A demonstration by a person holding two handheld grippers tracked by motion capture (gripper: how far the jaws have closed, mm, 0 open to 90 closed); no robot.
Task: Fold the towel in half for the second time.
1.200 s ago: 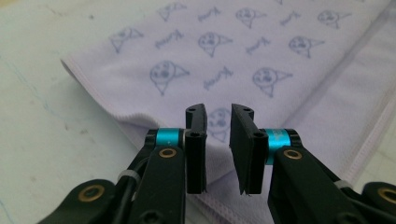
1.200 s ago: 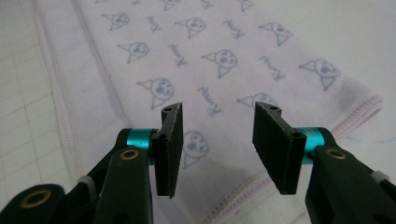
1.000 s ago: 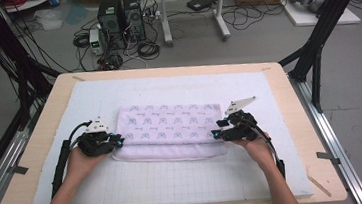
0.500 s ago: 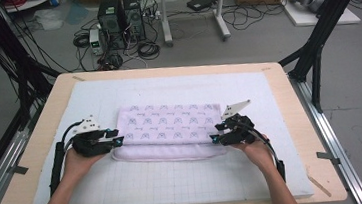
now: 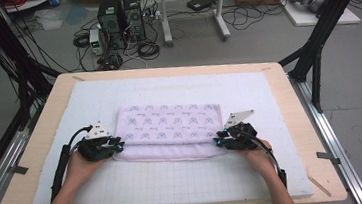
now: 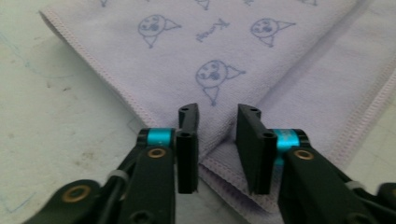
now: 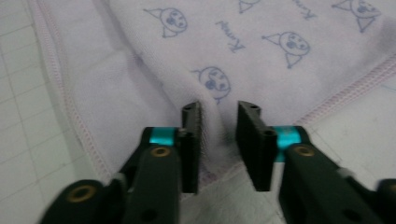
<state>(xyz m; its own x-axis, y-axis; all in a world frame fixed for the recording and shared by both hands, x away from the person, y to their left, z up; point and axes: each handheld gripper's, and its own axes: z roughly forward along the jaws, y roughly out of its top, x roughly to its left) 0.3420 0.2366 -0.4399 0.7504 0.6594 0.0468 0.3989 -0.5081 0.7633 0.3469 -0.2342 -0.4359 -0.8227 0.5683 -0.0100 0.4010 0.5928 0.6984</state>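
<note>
We hold the left gripper and right gripper at the 2 near corners of the folded lilac towel lying mid-table on the white mat, jaws just narrowed around soft stitched terry, apparently to lift another fold.

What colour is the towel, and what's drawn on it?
The towel is pale lilac with small blue cartoon faces and writing, clearest in the left gripper view.
</note>
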